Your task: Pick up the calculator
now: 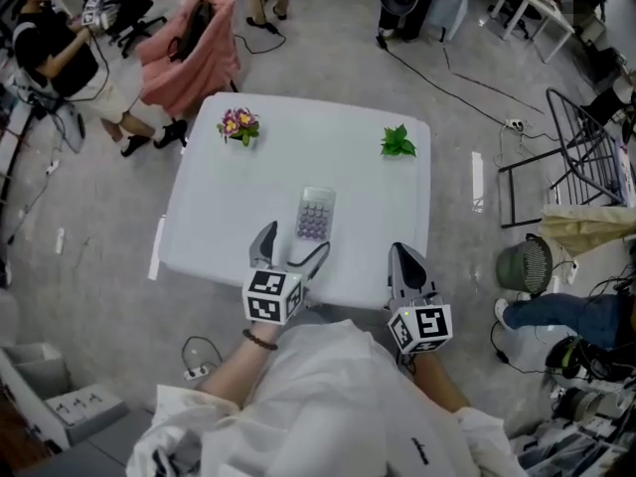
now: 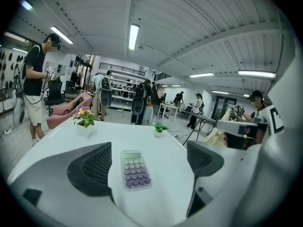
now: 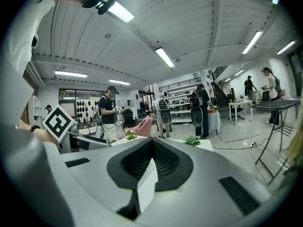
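A pale calculator [image 1: 316,213] with purple keys lies flat near the middle of the white table [image 1: 358,187], its display end away from me. My left gripper [image 1: 289,249] is open just short of its near end. In the left gripper view the calculator [image 2: 134,169] lies on the table between the two spread dark pads [image 2: 92,167], nearer the left one, not touched. My right gripper [image 1: 406,263] hovers at the table's near edge to the right, jaws pressed together with nothing between them, as the right gripper view's closed pads [image 3: 163,162] show.
A small pot of pink and yellow flowers [image 1: 239,125] stands at the far left corner, a small green plant [image 1: 397,142] at the far right. A pink chair [image 1: 194,43] and a person [image 1: 60,63] are beyond the table. Cables and a metal rack [image 1: 586,147] lie right.
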Tool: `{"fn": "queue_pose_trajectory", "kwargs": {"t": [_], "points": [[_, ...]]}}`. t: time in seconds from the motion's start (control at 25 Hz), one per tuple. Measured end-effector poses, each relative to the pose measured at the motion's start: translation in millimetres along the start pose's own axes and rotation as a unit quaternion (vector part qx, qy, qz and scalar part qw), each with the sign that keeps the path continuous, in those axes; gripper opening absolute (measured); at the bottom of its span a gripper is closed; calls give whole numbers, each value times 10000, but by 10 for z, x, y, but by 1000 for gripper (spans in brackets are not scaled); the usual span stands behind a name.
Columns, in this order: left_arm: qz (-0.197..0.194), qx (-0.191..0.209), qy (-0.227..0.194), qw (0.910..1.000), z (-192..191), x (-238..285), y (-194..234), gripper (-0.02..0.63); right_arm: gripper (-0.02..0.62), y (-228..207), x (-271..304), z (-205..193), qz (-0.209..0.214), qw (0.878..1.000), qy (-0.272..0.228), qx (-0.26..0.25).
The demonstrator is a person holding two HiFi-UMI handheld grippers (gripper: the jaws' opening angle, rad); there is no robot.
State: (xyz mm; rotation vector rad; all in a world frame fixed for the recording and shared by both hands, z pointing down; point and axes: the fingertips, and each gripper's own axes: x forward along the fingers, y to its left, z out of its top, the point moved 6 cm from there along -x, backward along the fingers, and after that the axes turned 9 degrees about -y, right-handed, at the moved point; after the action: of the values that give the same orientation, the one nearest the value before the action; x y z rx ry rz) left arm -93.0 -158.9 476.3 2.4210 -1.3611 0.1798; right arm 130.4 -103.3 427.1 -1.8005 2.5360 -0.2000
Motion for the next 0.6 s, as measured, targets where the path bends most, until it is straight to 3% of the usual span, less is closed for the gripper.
{"fn": "queue_pose_trajectory", "kwargs": {"t": [0.36, 0.6], "points": [[-306, -12, 405, 9987, -153, 361, 239, 477, 17, 64, 444, -132, -339, 9992, 162, 135], [-293, 7, 655, 9974, -273, 607, 343, 477, 17, 31, 653, -260, -378, 9986, 364, 88]]}}
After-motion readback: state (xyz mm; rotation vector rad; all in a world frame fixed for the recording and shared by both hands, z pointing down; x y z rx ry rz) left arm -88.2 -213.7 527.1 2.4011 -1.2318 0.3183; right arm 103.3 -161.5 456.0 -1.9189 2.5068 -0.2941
